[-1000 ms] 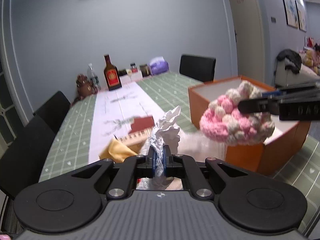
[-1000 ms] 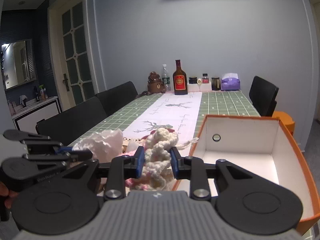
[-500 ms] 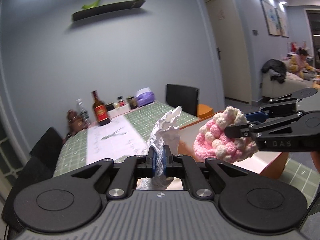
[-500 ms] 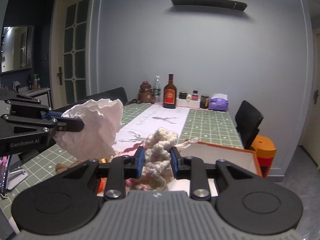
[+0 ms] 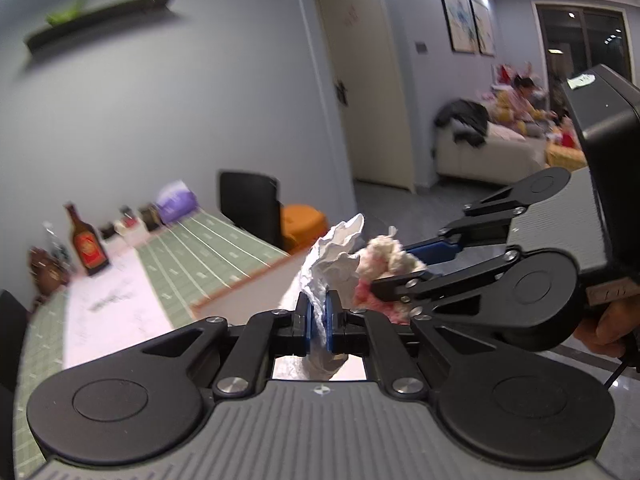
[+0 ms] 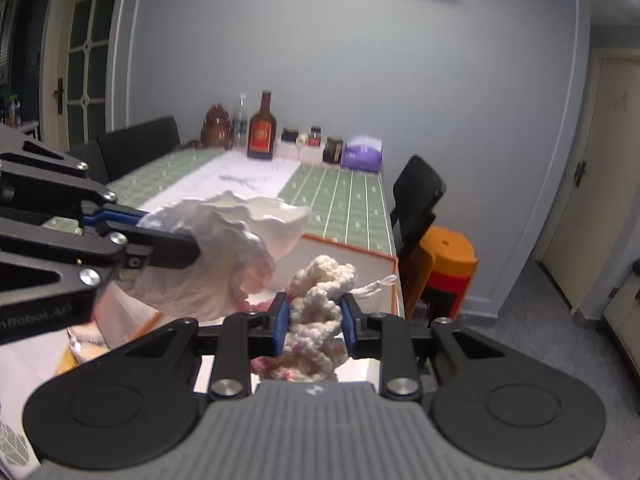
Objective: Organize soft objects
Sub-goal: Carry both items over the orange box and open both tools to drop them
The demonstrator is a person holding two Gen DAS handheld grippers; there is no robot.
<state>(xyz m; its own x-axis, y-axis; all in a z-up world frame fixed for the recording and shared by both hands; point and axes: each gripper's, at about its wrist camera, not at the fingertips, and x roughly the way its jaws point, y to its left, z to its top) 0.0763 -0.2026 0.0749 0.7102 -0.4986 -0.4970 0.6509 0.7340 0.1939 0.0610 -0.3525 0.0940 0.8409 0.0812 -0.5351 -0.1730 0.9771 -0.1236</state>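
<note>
Both tongs are loaded and held up close together: the left gripper (image 5: pixel 319 317) pinches a crumpled white tissue (image 5: pixel 330 256), the right gripper (image 6: pixel 313 317) squeezes a pink-and-cream knitted piece (image 6: pixel 320 308). I'd lower each over the orange box (image 6: pixel 352 254) just ahead of them before letting go (its inside is hidden here).

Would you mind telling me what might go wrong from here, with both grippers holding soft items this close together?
1. The left gripper pinches only a thin fold of the white crumpled cloth; it could slip out.
2. The cloth and the pink-and-cream crochet piece in the right gripper look nearly touching, so loose yarn might snag on release.
3. The orange box is partly hidden behind both items, so a drop could miss its rim.
</note>
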